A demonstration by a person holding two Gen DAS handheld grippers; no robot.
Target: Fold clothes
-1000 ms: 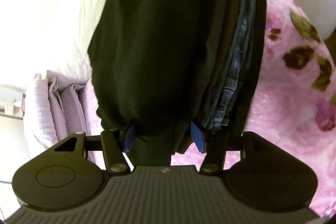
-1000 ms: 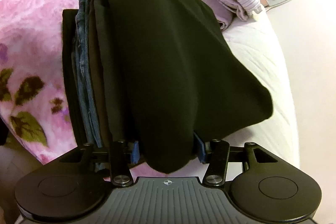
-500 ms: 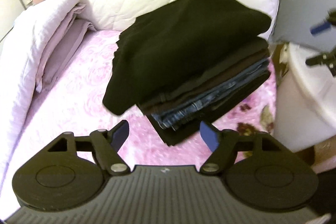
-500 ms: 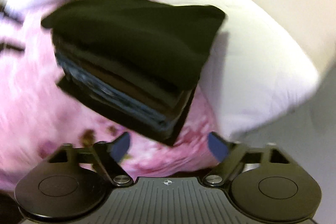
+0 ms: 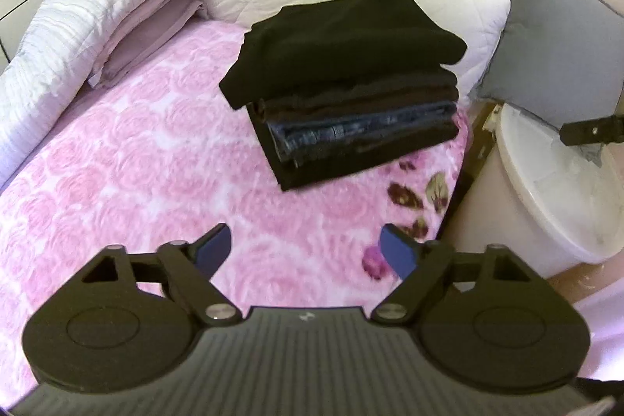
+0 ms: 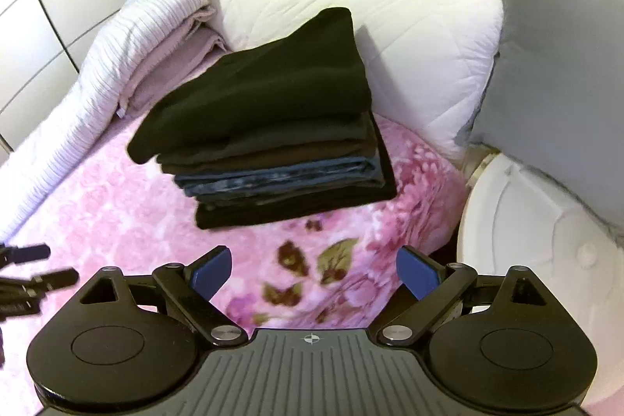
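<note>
While both my tongs, left gripper (image 5: 304, 249) and right gripper (image 6: 314, 271), have just been opening wide and empty, the stack of clothes (image 5: 347, 80) sits ahead of them on the pink blanket (image 5: 128, 182).

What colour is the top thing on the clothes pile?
Black. The folded black garment tops the stack; the right wrist view shows it best.

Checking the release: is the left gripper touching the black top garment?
Apart. Left wrist view: left gripper open, pink blanket between it and black garment.
</note>
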